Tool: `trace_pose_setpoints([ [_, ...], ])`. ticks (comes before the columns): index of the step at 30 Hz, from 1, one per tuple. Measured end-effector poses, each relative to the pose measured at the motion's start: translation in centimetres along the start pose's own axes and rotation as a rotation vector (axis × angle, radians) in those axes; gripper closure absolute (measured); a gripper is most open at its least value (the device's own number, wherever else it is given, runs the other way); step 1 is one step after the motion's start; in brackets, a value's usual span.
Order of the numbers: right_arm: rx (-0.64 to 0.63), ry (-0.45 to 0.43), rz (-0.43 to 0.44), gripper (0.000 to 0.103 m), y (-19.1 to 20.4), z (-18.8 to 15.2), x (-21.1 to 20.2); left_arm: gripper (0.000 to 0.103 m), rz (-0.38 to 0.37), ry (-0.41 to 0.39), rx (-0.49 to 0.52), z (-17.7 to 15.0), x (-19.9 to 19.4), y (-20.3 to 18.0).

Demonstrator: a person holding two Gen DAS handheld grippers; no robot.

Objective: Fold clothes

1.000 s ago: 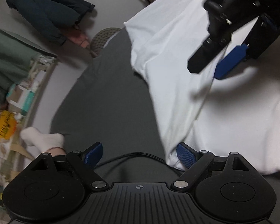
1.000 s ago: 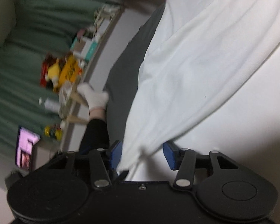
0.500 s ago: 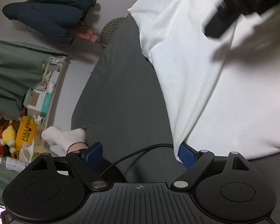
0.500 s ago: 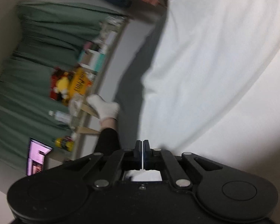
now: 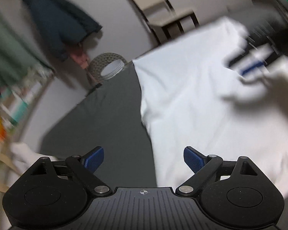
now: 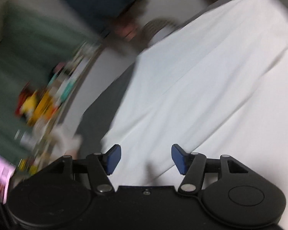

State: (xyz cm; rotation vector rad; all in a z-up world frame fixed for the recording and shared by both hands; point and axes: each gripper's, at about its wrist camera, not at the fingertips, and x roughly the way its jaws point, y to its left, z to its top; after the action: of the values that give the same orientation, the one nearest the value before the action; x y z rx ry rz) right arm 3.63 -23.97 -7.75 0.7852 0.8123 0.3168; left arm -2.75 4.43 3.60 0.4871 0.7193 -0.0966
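Both tools spread: left tool (image 5: 143, 158), right tool (image 6: 146, 158), over white garment (image 6: 201, 88); no legible writing.

Dark navy jacket (image 5: 61, 28) hanging against pale wall, upper left of left-wrist frame. Pink item (image 5: 79, 56) just below it. Woven round basket (image 5: 107, 67) near centre, at far edge of grey mat (image 5: 98, 118). Wooden chair (image 5: 163, 13) top centre. Green curtain (image 6: 28, 48) left. Cluttered shelf (image 6: 53, 95), contents blurred. Lit screen (image 6: 1, 178) lower left.
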Motion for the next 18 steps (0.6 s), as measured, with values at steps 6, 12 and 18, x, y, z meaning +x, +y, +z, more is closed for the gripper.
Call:
trace_pose_setpoints([
  [6,0.052,-0.185,-0.24,0.045,-5.9,6.2,-4.6,0.012,-0.043,0.046,-0.236,2.8,10.1,5.6],
  [12,0.132,-0.209,-0.188,0.043,-7.8,7.2,-5.8,0.012,-0.107,0.115,-0.399,4.2,17.2,6.6],
  [18,0.067,-0.16,-0.172,0.04,-6.5,7.5,-4.5,0.044,-0.229,0.196,-0.427,3.4,20.9,5.9],
])
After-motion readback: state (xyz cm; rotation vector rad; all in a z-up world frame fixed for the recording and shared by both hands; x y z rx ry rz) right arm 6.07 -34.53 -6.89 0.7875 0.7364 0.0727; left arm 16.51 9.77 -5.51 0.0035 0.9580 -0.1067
